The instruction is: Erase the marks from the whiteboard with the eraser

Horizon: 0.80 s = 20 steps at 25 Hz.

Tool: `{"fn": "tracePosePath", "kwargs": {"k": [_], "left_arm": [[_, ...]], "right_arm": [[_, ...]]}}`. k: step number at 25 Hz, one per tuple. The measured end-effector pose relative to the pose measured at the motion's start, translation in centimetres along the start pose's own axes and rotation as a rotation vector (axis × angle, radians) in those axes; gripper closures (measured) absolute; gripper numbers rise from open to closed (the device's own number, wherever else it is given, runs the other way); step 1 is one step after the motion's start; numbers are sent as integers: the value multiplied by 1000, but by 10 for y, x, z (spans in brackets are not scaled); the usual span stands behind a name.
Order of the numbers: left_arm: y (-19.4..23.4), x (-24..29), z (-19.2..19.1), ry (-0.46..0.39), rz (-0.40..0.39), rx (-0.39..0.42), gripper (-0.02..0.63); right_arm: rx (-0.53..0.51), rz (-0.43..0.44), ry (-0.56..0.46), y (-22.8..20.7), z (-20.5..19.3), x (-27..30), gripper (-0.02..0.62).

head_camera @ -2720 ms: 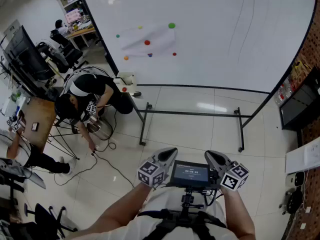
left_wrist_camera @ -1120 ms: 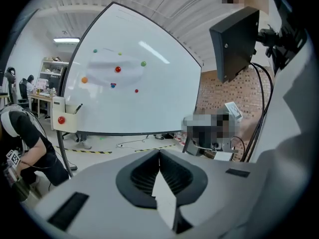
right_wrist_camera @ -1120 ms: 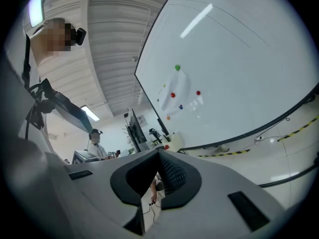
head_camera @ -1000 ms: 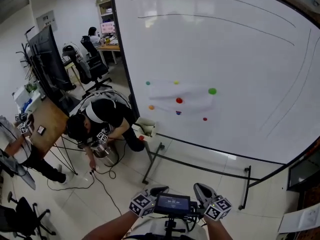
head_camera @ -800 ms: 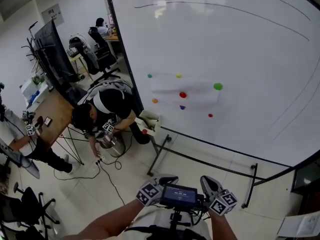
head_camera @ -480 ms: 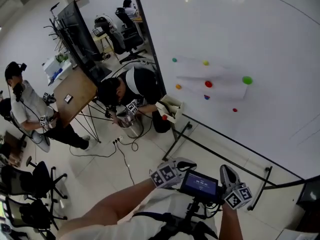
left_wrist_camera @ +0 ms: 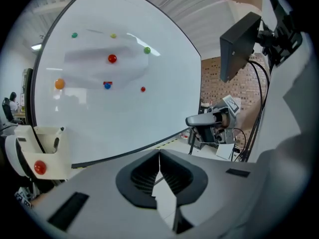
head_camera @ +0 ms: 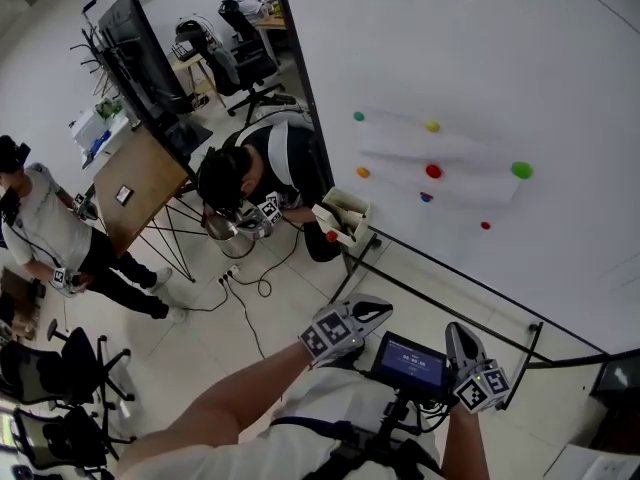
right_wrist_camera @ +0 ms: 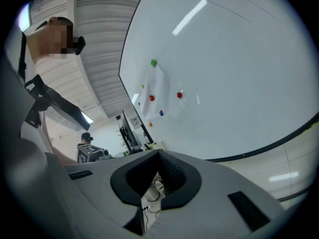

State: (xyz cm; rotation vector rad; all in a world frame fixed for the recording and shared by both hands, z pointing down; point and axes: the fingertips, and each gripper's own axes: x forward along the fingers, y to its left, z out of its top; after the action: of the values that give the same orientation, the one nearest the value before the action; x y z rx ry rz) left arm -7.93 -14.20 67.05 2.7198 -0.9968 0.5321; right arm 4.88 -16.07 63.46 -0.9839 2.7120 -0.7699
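**Approach to the board: eraser not yet in hand**

The large white whiteboard (head_camera: 480, 68) on a black tubular floor stand (head_camera: 440, 273) fills the upper right of the head view. It stands well apart from both grippers.

A small cream-coloured holder (head_camera: 345, 216) hangs at the board's lower left corner, with a round red item on its front. No view shows the eraser itself. The holder is its likely location, but this cannot be confirmed.

Handling, as a judgement: a board eraser is normally a light, stiff block with a soft felt face. Take hold across its two long sides. Keep the felt face clear of the pads and turned toward the board. Moderate grip is enough; the block is not fragile.

The left gripper (head_camera: 378, 308) and the right gripper (head_camera: 456, 334) are held low in front of the person's torso. One sits on each side of a small dark screen (head_camera: 408, 361). Both point toward the foot of the board, the left one angled toward the holder. Each has its jaws closed together with nothing between them.

Small round coloured magnets, among them a green one (head_camera: 521, 170), sit at mid-height.

A thin dark drawn line (head_camera: 598, 3) crosses the upper right and remains to be erased.
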Motion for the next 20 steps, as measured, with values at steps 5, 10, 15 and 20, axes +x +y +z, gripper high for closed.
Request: {"fn": "tracePosePath", "kwargs": {"k": [5,10,15,20], "left_arm": [[63,-15,16,-40,35,46,580],[134,-42,-12,-40,135,29,578],[192,-79,-21,-53,243,6,575],[236,-85,-36,-39,266,-24,574]], "right_arm": [[-25,-39,-10,13,10,34,578],[-33,-94,-36,8,-3,67,579],[-69,-90,-46,18,3,106,578],[-96,-84,-11,17,6,150,578]]}}
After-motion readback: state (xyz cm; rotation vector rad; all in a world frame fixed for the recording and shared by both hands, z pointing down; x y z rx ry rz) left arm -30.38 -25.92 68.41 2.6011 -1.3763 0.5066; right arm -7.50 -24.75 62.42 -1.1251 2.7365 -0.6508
